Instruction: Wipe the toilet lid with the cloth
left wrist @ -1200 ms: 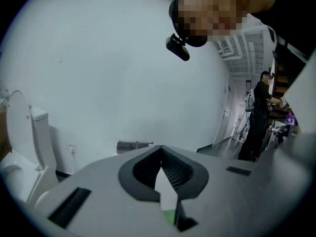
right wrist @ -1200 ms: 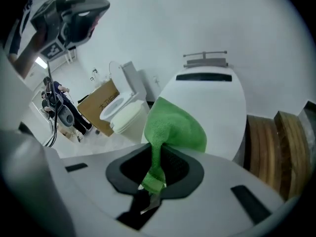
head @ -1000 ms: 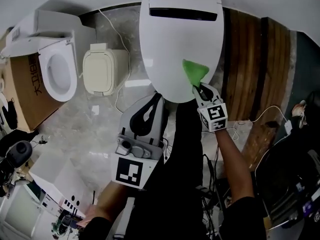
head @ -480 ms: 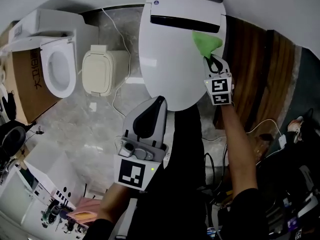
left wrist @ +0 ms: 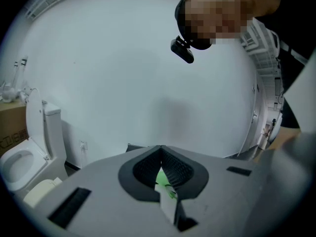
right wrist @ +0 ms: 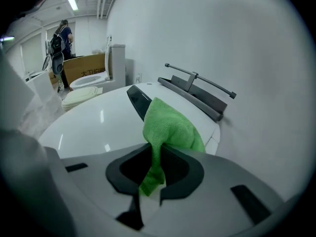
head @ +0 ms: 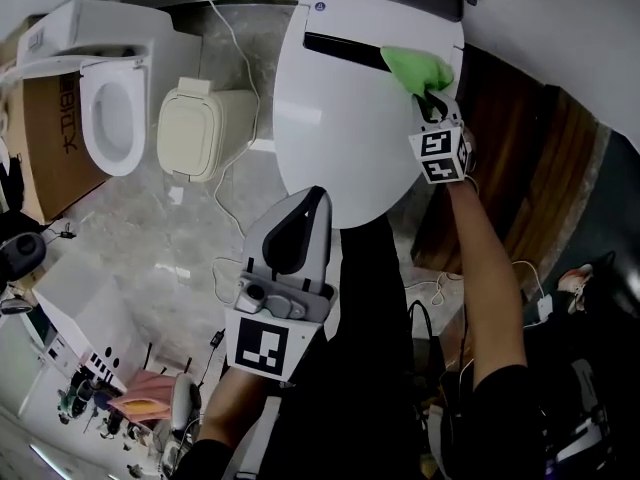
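Grey marbled floor under a white wall. The white toilet lid fills the upper centre. The right tool clamps the green cloth, which rests on the lid's upper right, beside the hinge. The left tool, lower centre, has its jaws together with nothing gripped.

Cloth in my right gripper: green, fuzzy, matt pile. Toilet lid under it: white, smooth, high gloss, mirrors light streaks. Both gripper shells are matt grey and plastic-looking. Left gripper pads: dark, ribbed. Right of my right gripper: brown wood planks, grain visible. Floor left of my left gripper: polished, marbled stone look.
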`<state>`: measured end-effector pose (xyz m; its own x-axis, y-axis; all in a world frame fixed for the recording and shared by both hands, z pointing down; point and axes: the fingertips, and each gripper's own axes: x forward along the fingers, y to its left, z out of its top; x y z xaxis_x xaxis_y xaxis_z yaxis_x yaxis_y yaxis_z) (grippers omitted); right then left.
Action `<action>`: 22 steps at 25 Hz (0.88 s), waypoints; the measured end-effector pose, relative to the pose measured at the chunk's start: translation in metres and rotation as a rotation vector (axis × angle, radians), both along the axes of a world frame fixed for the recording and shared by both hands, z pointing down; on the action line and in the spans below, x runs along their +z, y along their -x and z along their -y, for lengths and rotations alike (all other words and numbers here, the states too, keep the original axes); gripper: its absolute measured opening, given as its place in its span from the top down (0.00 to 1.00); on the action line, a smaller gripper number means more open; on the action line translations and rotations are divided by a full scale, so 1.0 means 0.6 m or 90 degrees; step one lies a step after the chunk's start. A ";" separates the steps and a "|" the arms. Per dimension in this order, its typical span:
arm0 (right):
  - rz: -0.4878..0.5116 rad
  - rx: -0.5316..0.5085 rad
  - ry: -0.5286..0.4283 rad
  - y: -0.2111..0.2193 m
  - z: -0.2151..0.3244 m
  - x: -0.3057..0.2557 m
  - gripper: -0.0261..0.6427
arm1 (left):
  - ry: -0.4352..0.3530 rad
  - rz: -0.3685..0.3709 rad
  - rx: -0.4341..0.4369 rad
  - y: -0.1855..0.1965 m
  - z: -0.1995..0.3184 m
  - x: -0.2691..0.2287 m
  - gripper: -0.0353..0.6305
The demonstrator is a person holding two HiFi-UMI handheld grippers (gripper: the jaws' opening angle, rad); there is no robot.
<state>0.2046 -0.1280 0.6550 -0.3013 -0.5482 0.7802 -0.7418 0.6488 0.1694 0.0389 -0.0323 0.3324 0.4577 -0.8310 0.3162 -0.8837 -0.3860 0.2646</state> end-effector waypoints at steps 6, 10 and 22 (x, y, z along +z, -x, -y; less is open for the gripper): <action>-0.038 -0.073 0.002 0.008 0.013 0.026 0.86 | 0.002 0.007 -0.010 -0.002 0.014 0.007 0.95; -0.024 -0.085 0.010 0.016 0.008 0.033 0.86 | 0.002 0.009 -0.011 0.002 0.018 0.010 0.95; -0.081 -0.171 0.035 0.053 -0.046 0.046 0.86 | 0.003 -0.001 -0.004 0.024 0.013 0.010 0.95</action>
